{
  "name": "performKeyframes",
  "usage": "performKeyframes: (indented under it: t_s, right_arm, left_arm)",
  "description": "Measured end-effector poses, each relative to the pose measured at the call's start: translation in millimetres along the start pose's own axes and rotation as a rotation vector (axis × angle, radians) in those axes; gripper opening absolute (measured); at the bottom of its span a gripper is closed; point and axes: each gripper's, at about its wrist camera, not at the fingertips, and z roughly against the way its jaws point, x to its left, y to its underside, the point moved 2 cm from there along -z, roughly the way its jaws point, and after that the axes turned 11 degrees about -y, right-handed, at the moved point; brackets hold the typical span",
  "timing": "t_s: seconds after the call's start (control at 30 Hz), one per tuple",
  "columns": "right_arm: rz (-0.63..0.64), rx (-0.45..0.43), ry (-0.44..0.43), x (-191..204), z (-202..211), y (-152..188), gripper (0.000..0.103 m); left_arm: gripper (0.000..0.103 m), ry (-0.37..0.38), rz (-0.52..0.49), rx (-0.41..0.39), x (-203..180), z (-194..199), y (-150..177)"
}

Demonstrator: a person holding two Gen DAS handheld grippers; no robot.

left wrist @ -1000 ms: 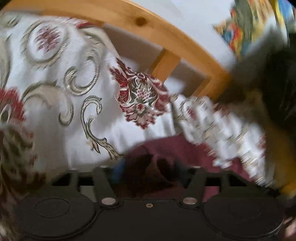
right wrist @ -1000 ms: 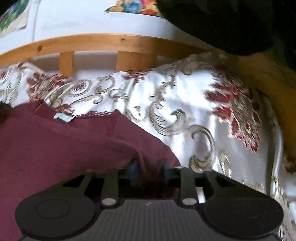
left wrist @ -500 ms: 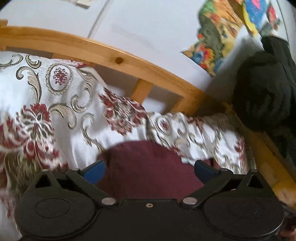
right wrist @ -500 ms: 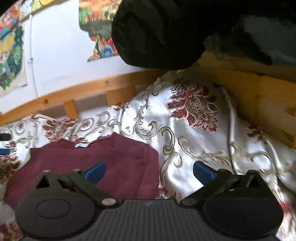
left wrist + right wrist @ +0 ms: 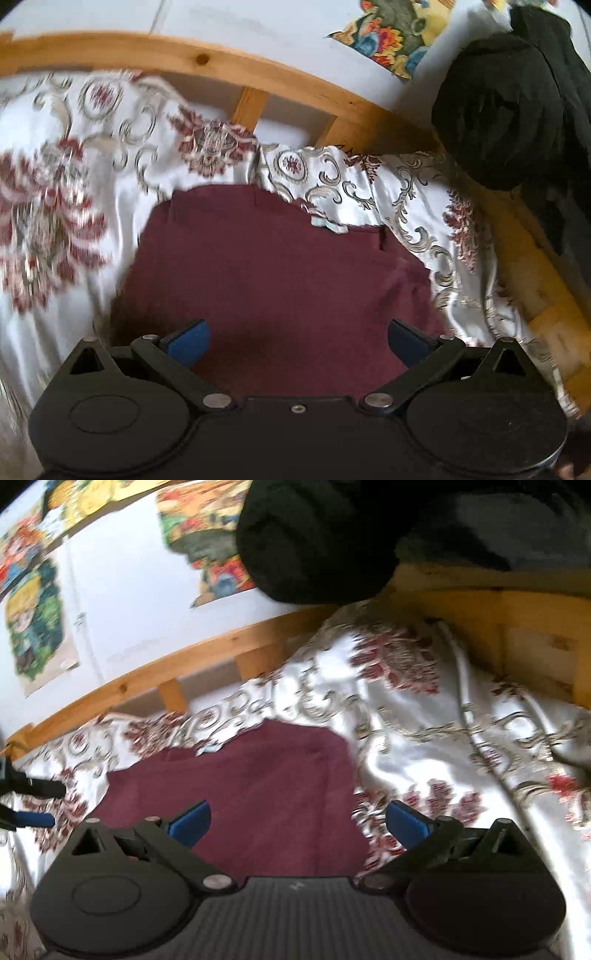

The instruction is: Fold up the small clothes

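Observation:
A maroon garment lies folded and flat on the patterned white bedspread; it also shows in the right wrist view. A pale label sticks out at its far edge. My left gripper is open and empty, held above the garment's near part. My right gripper is open and empty, above the garment's right edge. The left gripper's blue fingertips show at the far left of the right wrist view.
A wooden bed rail runs along the far side, with a white wall and colourful pictures behind. A black bundle of cloth sits on the wooden frame at the right corner.
Both grippers were shut on the maroon garment a second ago. They have let go, opened wide and pulled back and up. The garment now lies flat on the bedspread.

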Motion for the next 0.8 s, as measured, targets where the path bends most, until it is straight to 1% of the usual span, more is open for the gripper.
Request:
performKeyframes:
  t_s: [0.1,0.23,0.3,0.4,0.53,0.6,0.67,0.7,0.8]
  right_arm:
    - [0.042,0.031,-0.003,6,-15,8,0.103]
    - [0.087,0.046,-0.004,18,-27,15,0.103]
    - [0.104,0.038,0.018,21,-32,17,0.103]
    - [0.105,0.009,0.055,24,-41,19,0.103]
    - [0.120,0.003,0.055,30,-51,25,0.103]
    - [0.134,0.001,0.045,35,-53,30,0.103]
    - [0.137,-0.006,0.039,41,-55,35,0.103]
    - [0.134,-0.012,0.043,45,-56,37,0.103]
    - [0.119,-0.012,0.046,57,-62,40,0.103]
  left_arm:
    - [0.102,-0.023,0.012,0.012,-1,4,9]
    - [0.102,-0.095,0.003,0.047,3,-2,17]
    - [0.102,-0.087,0.019,0.064,11,-4,21]
    - [0.102,-0.064,0.057,0.042,24,-5,25]
    - [0.102,-0.091,0.085,0.021,40,-10,26]
    - [0.102,-0.087,0.095,-0.005,50,-13,25]
    - [0.102,-0.066,0.077,-0.030,61,-17,26]
    - [0.102,-0.054,0.045,-0.043,65,-20,25]
    - [0.102,-0.073,-0.036,-0.074,75,-26,23]
